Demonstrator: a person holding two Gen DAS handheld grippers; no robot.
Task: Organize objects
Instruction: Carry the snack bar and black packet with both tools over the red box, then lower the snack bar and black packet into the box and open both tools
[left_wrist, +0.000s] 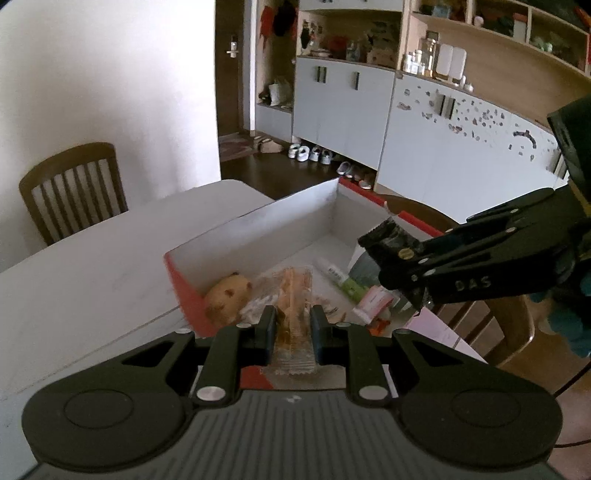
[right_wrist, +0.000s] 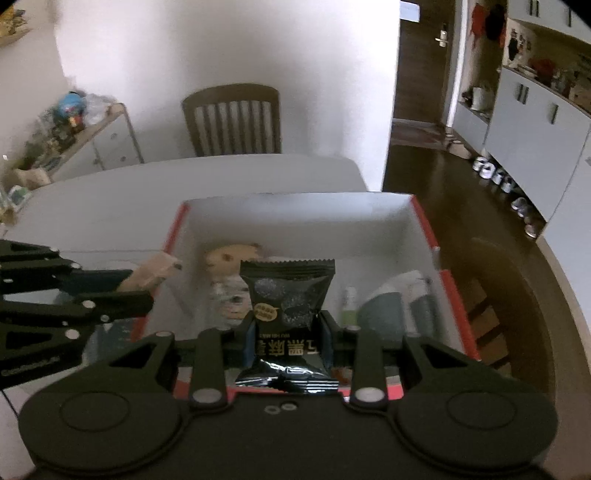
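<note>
Two snack packets, one clear (left_wrist: 293, 325) in our left hand-held gripper (left_wrist: 293, 325), one black (right_wrist: 290, 314) in our right hand-held gripper (right_wrist: 288, 332), are clamped above the red-edged box (right_wrist: 424, 225) on the table (left_wrist: 92, 266), apparently for dropping inside.

Your box (right_wrist: 424, 229) is red outside, white inside; one packet (right_wrist: 291, 295) is black, the other (left_wrist: 293, 295) clear over orange.

Box (right_wrist: 421, 221) far half is bare floor, free; near half crowded w/ hamster toy (right_wrist: 231, 254), tube (right_wrist: 349, 306), wrappers.
</note>
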